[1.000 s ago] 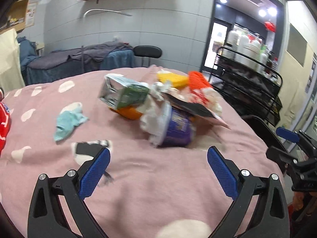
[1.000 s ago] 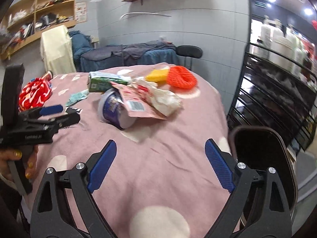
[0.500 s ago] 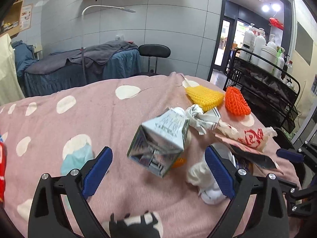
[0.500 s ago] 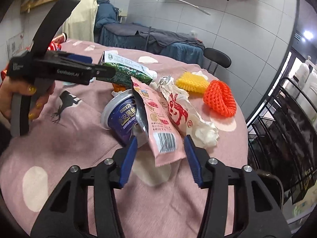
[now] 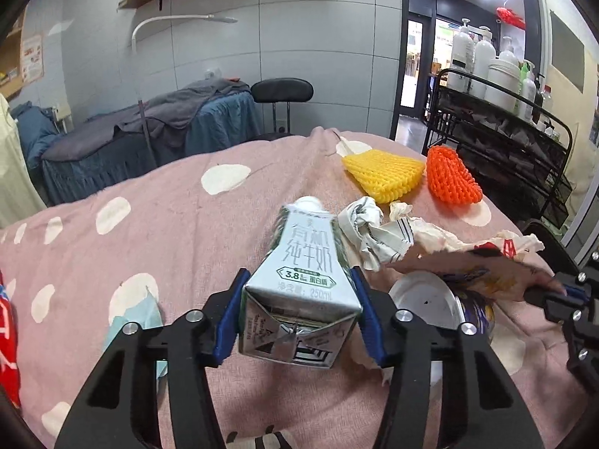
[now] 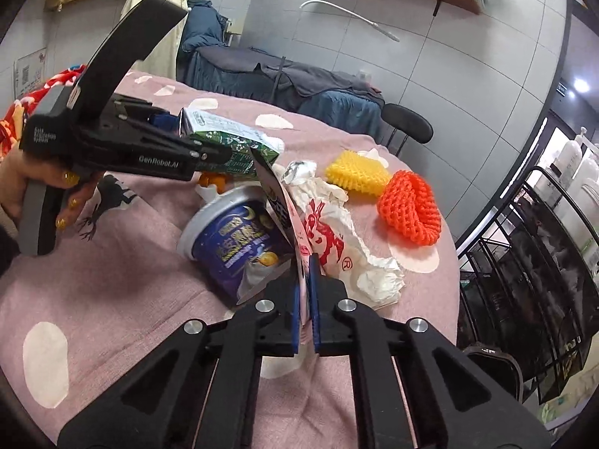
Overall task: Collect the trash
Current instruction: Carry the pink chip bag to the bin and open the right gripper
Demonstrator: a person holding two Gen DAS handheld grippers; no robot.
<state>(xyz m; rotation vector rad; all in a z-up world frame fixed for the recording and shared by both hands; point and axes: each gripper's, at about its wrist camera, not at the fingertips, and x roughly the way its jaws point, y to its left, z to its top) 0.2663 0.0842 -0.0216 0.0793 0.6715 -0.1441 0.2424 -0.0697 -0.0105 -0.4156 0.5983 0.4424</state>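
Left wrist view: milk carton lying on the pink dotted cloth, clamped at its base between the blue pads of the left gripper, whose jaws have just been closing. Right wrist view: snack wrapper held edge-on, pinched by the right gripper, jaws just closed. Beside it lie a purple cup, crumpled paper, and yellow and orange foam nets.
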